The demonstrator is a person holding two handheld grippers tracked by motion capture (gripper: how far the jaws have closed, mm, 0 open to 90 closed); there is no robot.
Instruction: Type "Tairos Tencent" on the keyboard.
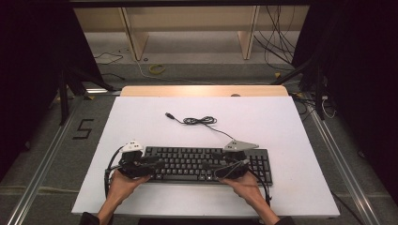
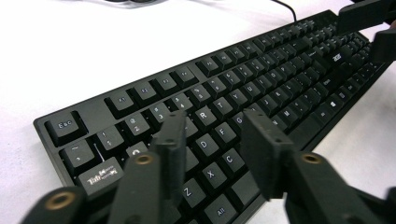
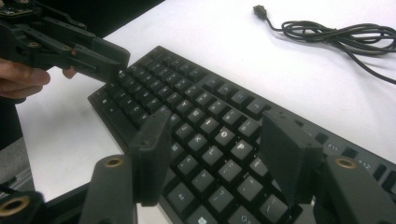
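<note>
White table (image 1: 291,140), bare apart from the work. Black keyboard (image 1: 206,164) near the front edge, long axis running left to right across the table; cord (image 1: 199,121) trailing away behind it, loosely coiled, plug end free.

Left gripper (image 1: 157,164) over the left end of the keyboard, right gripper (image 1: 224,169) over the right half, each angled inward toward the middle. Letter block between the two tips; left-hand letters nearer the left gripper, right-hand letters nearer the right.

Left gripper view: jaws part open, moderate gap, nothing between them, tips just above the keyboard (image 2: 224,116) around the D–G keys. Right gripper view: jaws wider, also empty, poised over the keyboard (image 3: 210,135) around the O–P keys. Contact with keycaps: cannot tell.

Likely next move: tips down onto keys, so the keys lie below and just ahead of both sets of jaws.
</note>
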